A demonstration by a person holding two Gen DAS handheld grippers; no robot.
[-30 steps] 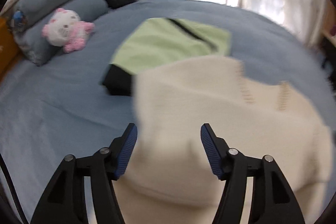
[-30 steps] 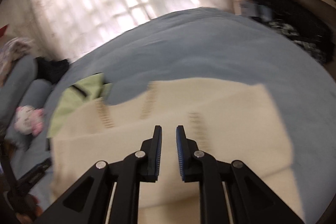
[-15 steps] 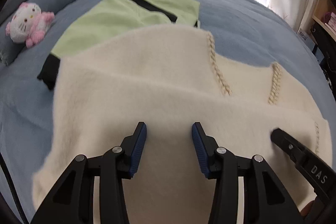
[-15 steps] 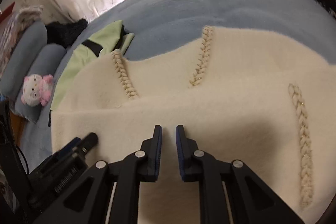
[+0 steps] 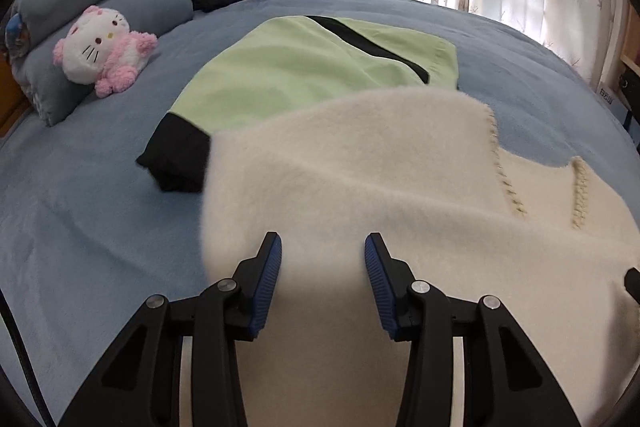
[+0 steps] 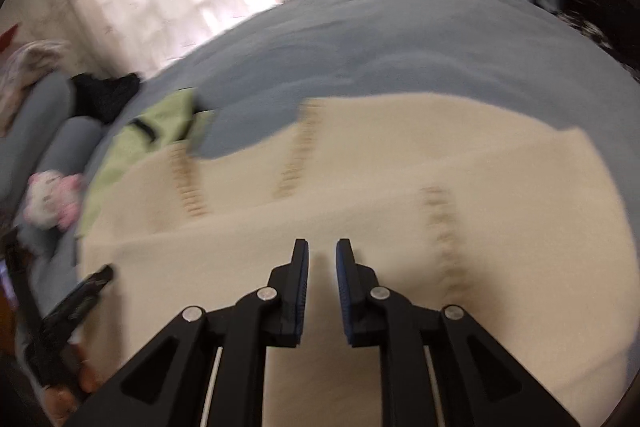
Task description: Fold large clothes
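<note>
The cream sweater (image 5: 380,187) lay spread on the blue bed (image 5: 80,207), its near part running under and between both tools. The left gripper (image 5: 323,259) stood over the sweater's left edge with its fingers apart, cream cloth showing in the gap but no pad pressing on it. The right gripper (image 6: 322,267), farther right over the sweater's middle, had its fingers nearly together and was parting slightly, with only a narrow slit and nothing pinched. A green garment (image 5: 304,67) lay beyond the sweater, partly under its far edge.
</note>
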